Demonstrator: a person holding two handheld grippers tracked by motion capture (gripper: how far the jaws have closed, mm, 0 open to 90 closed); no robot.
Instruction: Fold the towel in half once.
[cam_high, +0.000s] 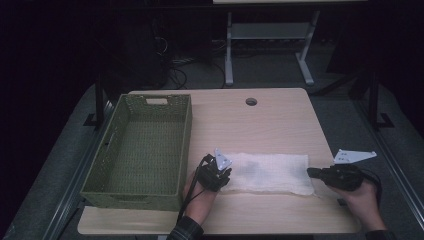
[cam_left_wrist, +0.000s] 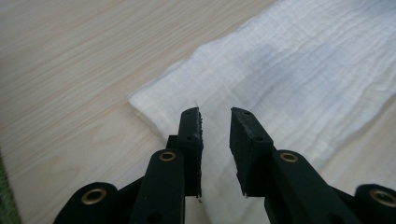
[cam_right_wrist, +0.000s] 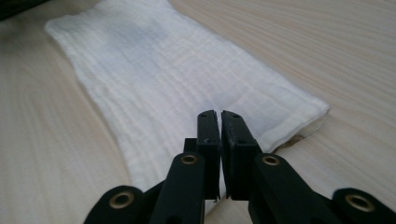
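Observation:
A white folded cloth (cam_high: 270, 172) lies flat as a long strip on the wooden table (cam_high: 260, 120), near the front edge. My left gripper (cam_high: 226, 174) is at the cloth's left end. In the left gripper view its jaws stand a little apart over the cloth (cam_left_wrist: 289, 70), close to its corner, with nothing pinched: left gripper (cam_left_wrist: 215, 112) open. My right gripper (cam_high: 311, 172) rests at the cloth's right end. In the right gripper view the jaws are pressed together above the cloth (cam_right_wrist: 163, 70) near its end edge: right gripper (cam_right_wrist: 219, 113) shut, with no fabric visible between them.
A green woven basket (cam_high: 187, 145), empty, stands on the table's left side, right beside my left hand. A round cable hole (cam_high: 251, 101) sits near the far edge. Bare tabletop lies behind the cloth. Beyond the table are a dark floor and desk legs.

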